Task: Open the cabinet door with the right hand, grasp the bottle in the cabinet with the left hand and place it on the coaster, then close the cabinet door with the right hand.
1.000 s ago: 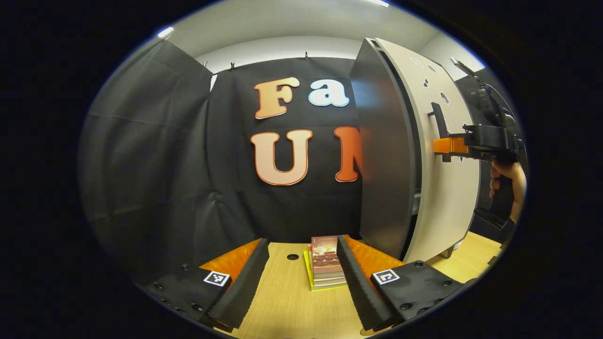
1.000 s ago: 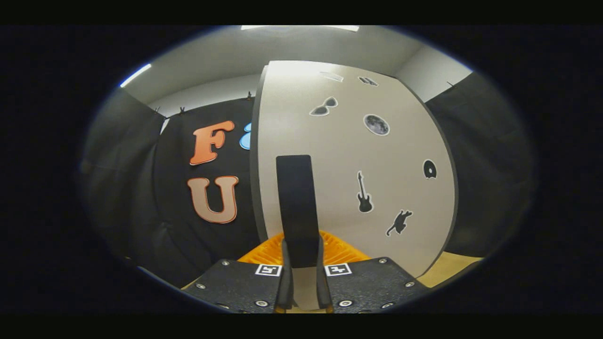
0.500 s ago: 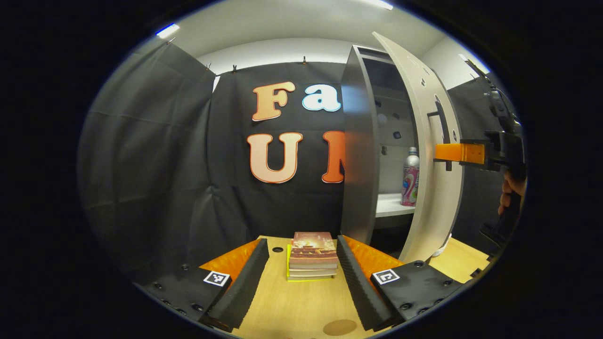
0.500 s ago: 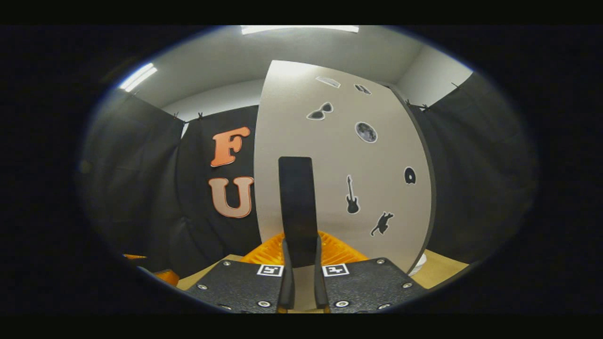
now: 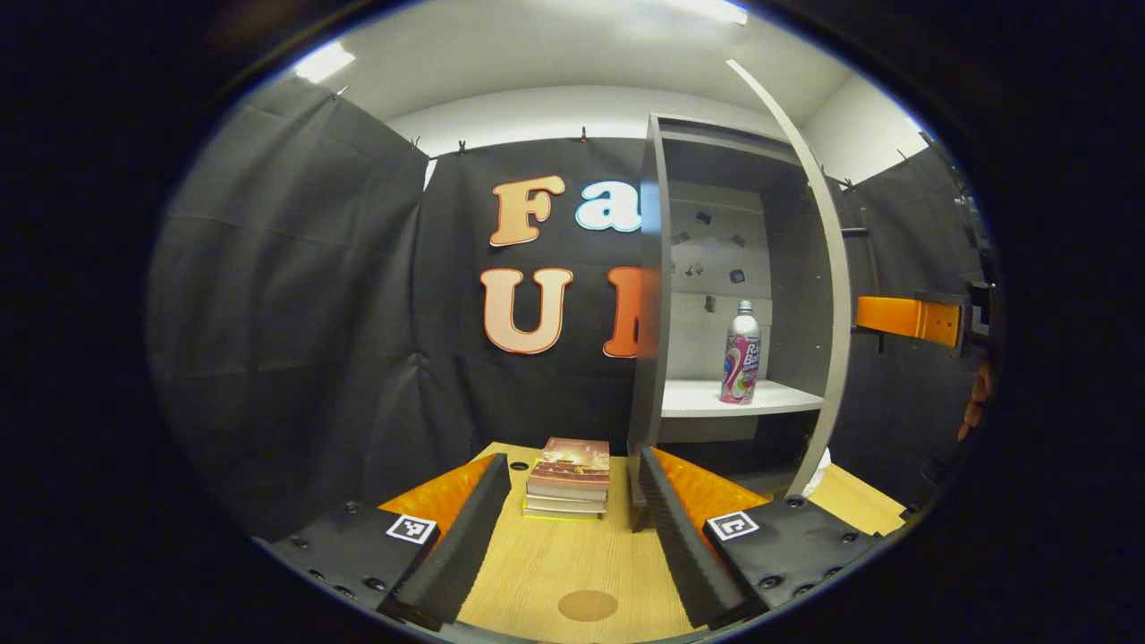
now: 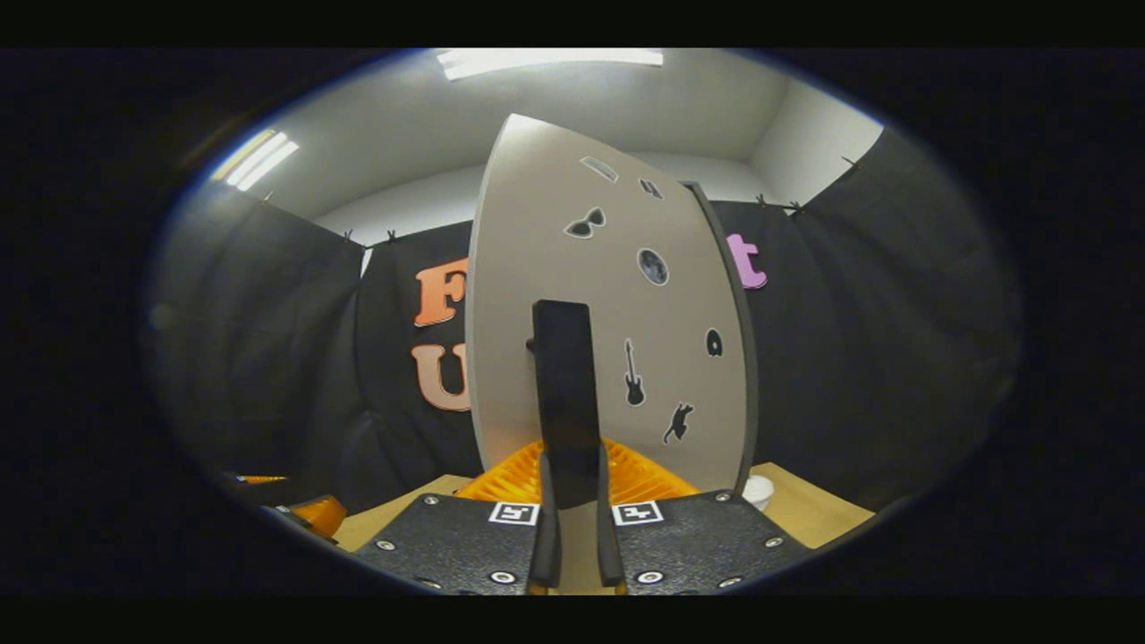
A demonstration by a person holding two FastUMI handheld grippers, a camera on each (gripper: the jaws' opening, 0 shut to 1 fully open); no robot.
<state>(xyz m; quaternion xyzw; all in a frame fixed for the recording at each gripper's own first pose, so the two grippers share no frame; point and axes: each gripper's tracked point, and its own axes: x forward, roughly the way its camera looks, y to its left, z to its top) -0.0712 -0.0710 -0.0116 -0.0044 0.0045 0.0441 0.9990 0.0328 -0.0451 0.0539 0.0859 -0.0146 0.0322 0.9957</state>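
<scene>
While right gripper [image 6: 572, 501] pinches door handle [image 6: 565, 402], cabinet door [image 6: 590, 304] stands open. Bottle [image 5: 741, 354] upright on cabinet shelf [image 5: 742, 398]. Left gripper [image 5: 572, 528] spread wide over table [image 5: 555, 563], coaster [image 5: 588, 605] between fingers.

Wooden table [image 5: 555, 563] carries books [image 5: 569, 478], coaster [image 5: 587, 605], cabinet [image 5: 707, 295].
</scene>
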